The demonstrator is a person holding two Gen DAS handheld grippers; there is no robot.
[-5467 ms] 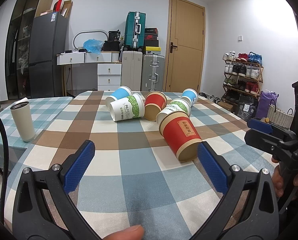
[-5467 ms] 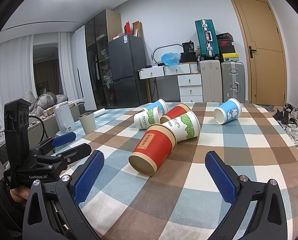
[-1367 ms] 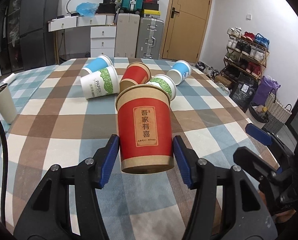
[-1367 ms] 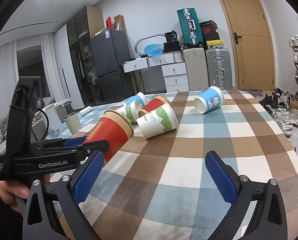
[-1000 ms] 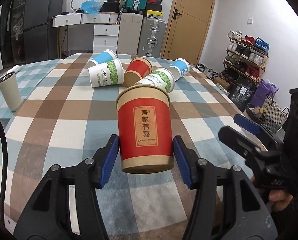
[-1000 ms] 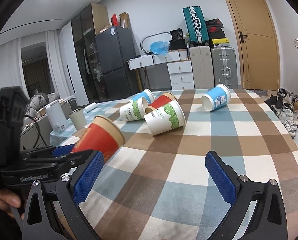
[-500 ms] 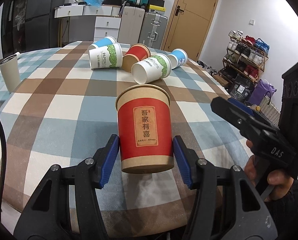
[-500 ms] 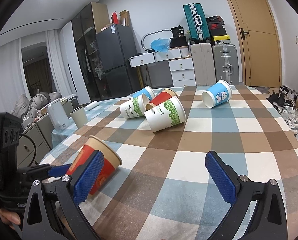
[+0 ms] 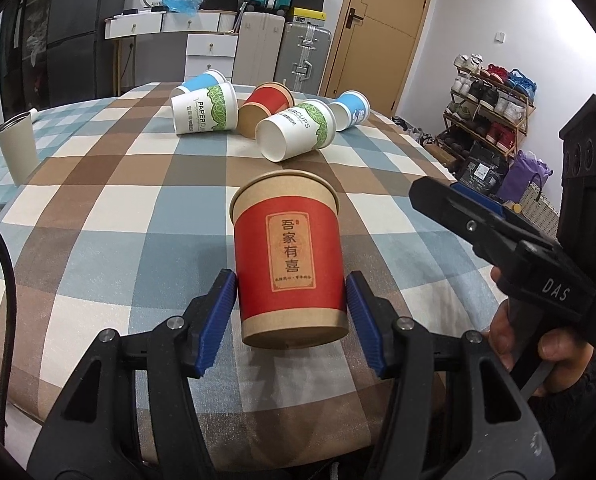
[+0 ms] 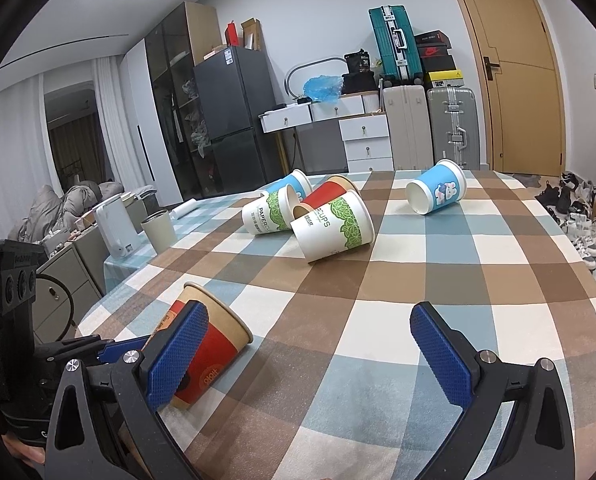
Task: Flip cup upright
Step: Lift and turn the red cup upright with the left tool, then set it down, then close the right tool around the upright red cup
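A red paper cup (image 9: 289,256) with a kraft rim and Chinese lettering stands mouth-up between the blue pads of my left gripper (image 9: 292,316), which is shut on its lower part near the table's front edge. In the right wrist view the same cup (image 10: 214,344) shows at lower left, tilted in the picture, held by the left gripper. My right gripper (image 10: 309,360) is open and empty over the checked tablecloth (image 10: 417,280); it also shows in the left wrist view (image 9: 517,252) at right.
Several paper cups lie on their sides farther back: a white-green one (image 9: 298,130), another white-green one (image 9: 204,110), a red one (image 9: 264,108), two blue ones (image 9: 351,110). A beige tumbler (image 9: 16,150) stands at left. The table's edge is close below the held cup.
Earlier the red cup lay on its side among the others. My left gripper took hold of it, turned it mouth-up and carried it back toward the table's front edge. The right gripper stayed open.
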